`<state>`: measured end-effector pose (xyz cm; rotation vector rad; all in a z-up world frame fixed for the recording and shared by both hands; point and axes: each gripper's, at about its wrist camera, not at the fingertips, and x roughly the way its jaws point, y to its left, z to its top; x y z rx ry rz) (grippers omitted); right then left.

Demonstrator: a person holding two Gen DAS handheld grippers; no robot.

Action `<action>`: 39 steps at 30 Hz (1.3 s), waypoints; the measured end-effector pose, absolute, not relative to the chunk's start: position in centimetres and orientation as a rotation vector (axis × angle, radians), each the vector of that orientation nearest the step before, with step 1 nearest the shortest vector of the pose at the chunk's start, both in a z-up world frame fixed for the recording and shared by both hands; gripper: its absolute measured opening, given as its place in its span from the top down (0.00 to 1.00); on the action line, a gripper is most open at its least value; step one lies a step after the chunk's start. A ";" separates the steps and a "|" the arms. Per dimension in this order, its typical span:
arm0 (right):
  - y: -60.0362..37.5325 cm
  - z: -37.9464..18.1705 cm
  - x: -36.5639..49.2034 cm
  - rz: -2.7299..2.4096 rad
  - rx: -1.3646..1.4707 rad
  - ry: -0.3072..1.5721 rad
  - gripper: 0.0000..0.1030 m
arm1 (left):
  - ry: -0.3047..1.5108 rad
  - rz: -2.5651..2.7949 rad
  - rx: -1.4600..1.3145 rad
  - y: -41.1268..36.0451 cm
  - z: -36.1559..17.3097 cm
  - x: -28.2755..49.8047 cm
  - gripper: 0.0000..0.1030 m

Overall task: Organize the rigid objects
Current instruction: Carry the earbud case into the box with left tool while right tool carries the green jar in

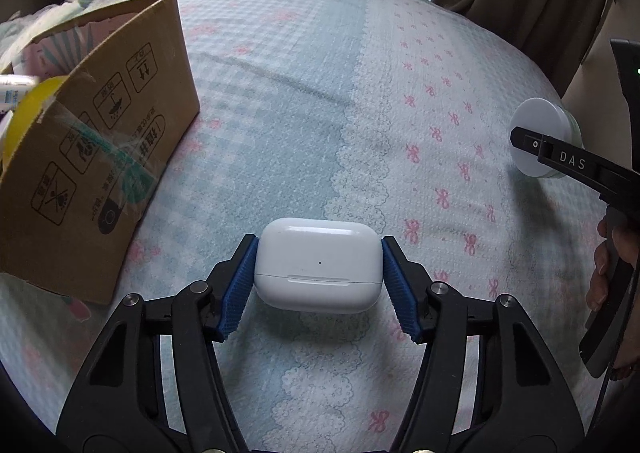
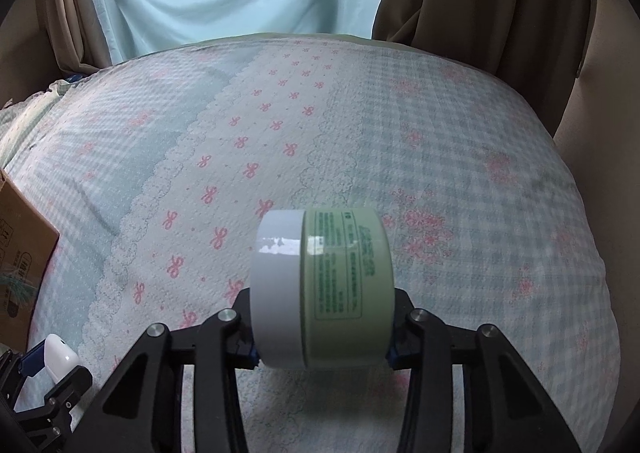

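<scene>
- Earbud case, a small white glossy plastic charging case with rounded corners (image 1: 318, 265), sits clamped between the blue ribbed fingers (image 1: 239, 289) of the left gripper (image 1: 318, 267). The pads press its two short ends, so its hinge line lies level. It appears to be lifted just above the bed.
- Held this way, the case's flat ends give the pads parallel faces to bite on. I judge the hold steady, though the smooth shell could slip if it were squeezed less.
- Cream jar, a squat round pale-green jar with a white lid (image 2: 322, 289), lies on its side in the right gripper (image 2: 324, 353). The fingers close on the lid face and the base, mostly hidden behind it. Gripping the flat ends avoids the curved wall, which would roll.
- Open brown cardboard box with printed handling symbols (image 1: 100, 145) stands on the bed left of the case, with some items already inside. It is probably where both objects go.
- Bed covered by a quilted blue-check spread with pink bows (image 1: 320, 113) carries everything; its soft surface would let the jar tip or roll.
</scene>
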<state>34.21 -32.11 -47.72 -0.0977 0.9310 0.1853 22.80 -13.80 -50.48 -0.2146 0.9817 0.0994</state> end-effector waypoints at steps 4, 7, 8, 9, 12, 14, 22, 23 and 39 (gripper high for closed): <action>-32.2 -45.4 32.8 0.183 -0.091 0.920 0.61 | 0.951 0.086 -0.230 -13.5 -48.0 22.3 0.44; -32.3 -43.0 31.6 0.199 -0.055 0.912 0.61 | 0.916 0.062 -0.230 -13.3 -44.9 21.8 0.44; -32.1 -42.0 31.2 0.200 -0.056 0.906 0.61 | 0.907 0.051 -0.229 -13.2 -43.8 21.6 0.44; -31.9 -40.9 30.6 0.198 -0.060 0.899 0.61 | 0.897 0.041 -0.234 -13.1 -42.5 21.3 0.44; -31.2 -37.0 28.9 0.205 -0.059 0.878 0.61 | 0.866 0.018 -0.240 -12.4 -38.4 20.5 0.44; -30.7 -34.0 27.7 0.208 -0.060 0.866 0.61 | 0.845 0.007 -0.237 -11.8 -35.6 19.9 0.44; -28.1 -23.3 22.7 0.234 -0.046 0.851 0.61 | 0.812 0.005 -0.235 -7.1 -25.6 16.8 0.44; -27.6 -22.3 22.2 0.243 -0.038 0.856 0.61 | 0.812 0.007 -0.231 -6.4 -24.6 16.5 0.44; -16.2 -16.6 17.7 0.295 0.033 0.897 0.61 | 0.858 -0.071 -0.136 7.6 -17.6 15.5 0.44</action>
